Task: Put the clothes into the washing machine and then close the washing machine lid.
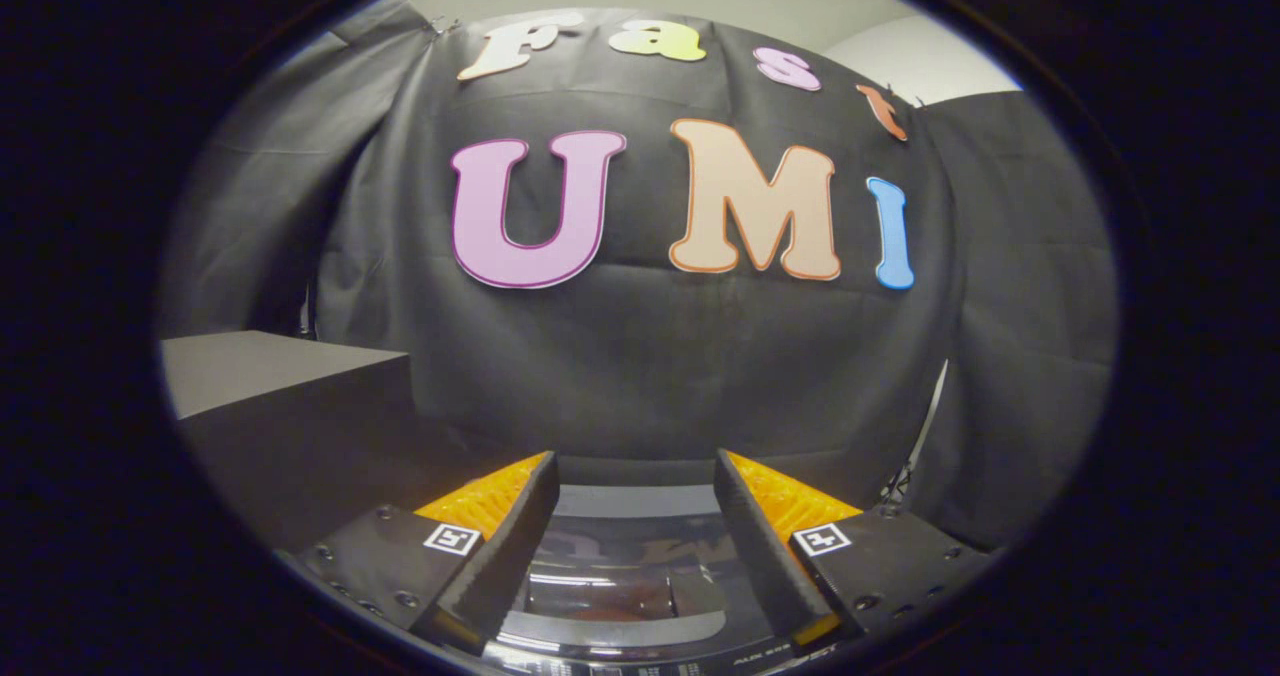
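The gripper (636, 471) points level and forward, its two fingers (505, 546) spread wide apart with an empty gap between them, gripping nothing at all.

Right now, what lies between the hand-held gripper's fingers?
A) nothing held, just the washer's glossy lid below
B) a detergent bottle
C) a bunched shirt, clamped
A: the hand-held gripper is open, its fingers apart, and through the gap shows the washing machine lid below.
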`<action>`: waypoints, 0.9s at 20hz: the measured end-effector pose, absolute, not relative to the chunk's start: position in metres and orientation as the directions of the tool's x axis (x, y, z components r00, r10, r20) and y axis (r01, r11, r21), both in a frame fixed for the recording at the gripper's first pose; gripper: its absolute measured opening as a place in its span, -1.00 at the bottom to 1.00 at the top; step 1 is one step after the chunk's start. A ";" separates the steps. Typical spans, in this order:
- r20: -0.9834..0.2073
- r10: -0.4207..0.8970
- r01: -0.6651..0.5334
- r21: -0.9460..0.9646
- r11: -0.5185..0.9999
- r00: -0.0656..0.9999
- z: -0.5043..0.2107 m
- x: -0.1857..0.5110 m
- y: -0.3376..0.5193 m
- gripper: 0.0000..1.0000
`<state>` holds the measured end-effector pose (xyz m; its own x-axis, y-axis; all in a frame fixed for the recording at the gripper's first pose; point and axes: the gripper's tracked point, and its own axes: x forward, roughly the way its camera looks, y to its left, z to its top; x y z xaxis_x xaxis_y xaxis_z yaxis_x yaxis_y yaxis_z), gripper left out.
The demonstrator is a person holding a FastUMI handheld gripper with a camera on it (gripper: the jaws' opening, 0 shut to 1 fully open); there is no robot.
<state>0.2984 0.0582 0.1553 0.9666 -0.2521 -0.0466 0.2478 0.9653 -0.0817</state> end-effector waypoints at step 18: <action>-0.001 -0.237 0.235 -0.115 0.965 0.972 0.098 0.135 0.009 0.95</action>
<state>0.1350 0.0091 0.0976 0.9715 -0.2368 -0.0010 0.2352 0.9651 -0.1151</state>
